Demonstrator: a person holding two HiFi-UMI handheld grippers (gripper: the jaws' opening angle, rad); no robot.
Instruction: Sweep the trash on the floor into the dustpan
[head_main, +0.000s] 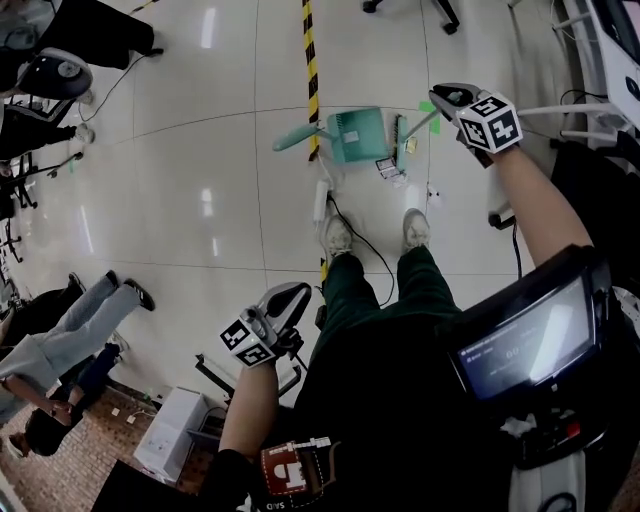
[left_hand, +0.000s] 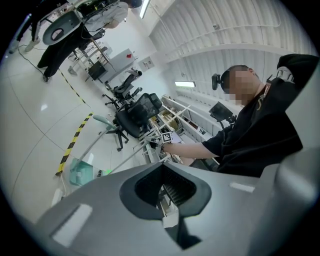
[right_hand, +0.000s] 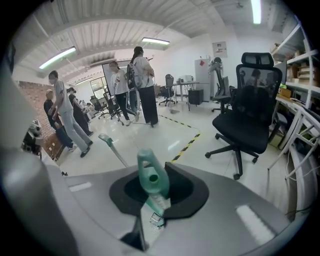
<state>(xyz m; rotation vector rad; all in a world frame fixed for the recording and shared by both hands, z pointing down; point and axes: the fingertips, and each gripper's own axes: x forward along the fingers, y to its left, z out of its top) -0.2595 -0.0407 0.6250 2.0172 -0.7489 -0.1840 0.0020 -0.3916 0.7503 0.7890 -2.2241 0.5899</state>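
While the trash (head_main: 388, 168) lies as a few small scraps on the pale floor (head_main: 200, 150), the teal dustpan (head_main: 357, 135) sits just left of it, in front of the person's 2 shoes (head_main: 335, 237). Its long handle (head_main: 292, 139) crosses the yellow-and-black tape (head_main: 309, 60). The broom (head_main: 400, 138) stands between dustpan and scraps, head down on the floor.

The right gripper (head_main: 447, 98) has the broom's top: in its own view the jaws of the right gripper (right_hand: 151, 189) are clamped on the green handle end (right_hand: 150, 172).

Down by the person's left leg, the left gripper (head_main: 293, 297) hangs well away from the action. In the left gripper view its jaws (left_hand: 164, 192) are pressed together with nothing between them, and the dustpan (left_hand: 80, 172) shows far off beside the tape.

A black chair (right_hand: 250, 115) stands to the right, and several people (right_hand: 140, 85) stand further back.
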